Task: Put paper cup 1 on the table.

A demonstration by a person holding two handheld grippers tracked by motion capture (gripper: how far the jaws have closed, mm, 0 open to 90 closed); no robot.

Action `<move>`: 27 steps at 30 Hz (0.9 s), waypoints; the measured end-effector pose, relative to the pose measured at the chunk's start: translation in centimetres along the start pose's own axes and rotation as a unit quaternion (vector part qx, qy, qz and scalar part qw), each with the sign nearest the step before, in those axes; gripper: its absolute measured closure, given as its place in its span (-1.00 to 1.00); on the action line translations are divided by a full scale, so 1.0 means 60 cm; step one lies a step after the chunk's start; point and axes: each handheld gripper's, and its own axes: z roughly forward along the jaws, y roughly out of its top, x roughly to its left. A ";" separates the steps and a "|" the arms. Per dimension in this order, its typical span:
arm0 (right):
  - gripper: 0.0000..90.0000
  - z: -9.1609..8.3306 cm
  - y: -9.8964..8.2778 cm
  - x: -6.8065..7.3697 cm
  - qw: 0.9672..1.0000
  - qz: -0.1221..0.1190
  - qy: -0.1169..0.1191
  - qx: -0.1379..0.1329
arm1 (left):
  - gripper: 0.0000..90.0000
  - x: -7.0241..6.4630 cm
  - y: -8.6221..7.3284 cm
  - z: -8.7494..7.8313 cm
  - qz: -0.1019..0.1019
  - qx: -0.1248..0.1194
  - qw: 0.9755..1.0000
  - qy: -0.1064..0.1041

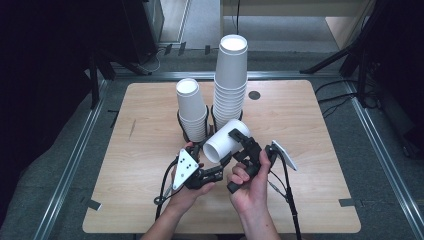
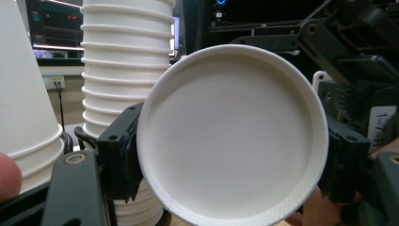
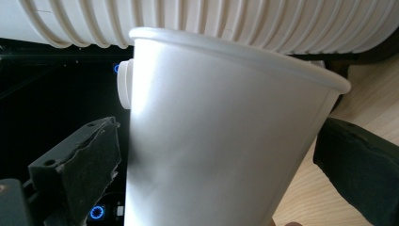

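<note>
White paper cup (image 1: 226,140) tipped beside stacks (image 1: 231,80) | left gripper (image 1: 216,161) clamps its wall | right gripper (image 1: 239,139) jaws wide, flanking cup

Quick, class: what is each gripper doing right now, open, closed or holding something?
Left gripper: closed on the base of the paper cup.
Right gripper: open; the cup sits between its jaws, with a gap at one pad.

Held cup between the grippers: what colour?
Plain white, no print. The cup shows best in the left gripper view, base facing the camera.
</note>
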 end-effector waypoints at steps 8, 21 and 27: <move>-0.97 0.008 0.006 -0.005 1.000 0.018 0.011 0.011 | -0.46 -0.001 -0.001 0.001 0.002 0.002 1.000 -0.002; -0.84 0.014 0.007 -0.008 0.999 0.035 0.015 0.016 | -0.46 -0.003 -0.001 0.001 0.004 0.003 1.000 -0.006; -0.79 0.018 0.006 -0.011 0.999 0.044 0.020 0.018 | -0.46 -0.004 -0.001 0.002 0.004 0.003 1.000 -0.008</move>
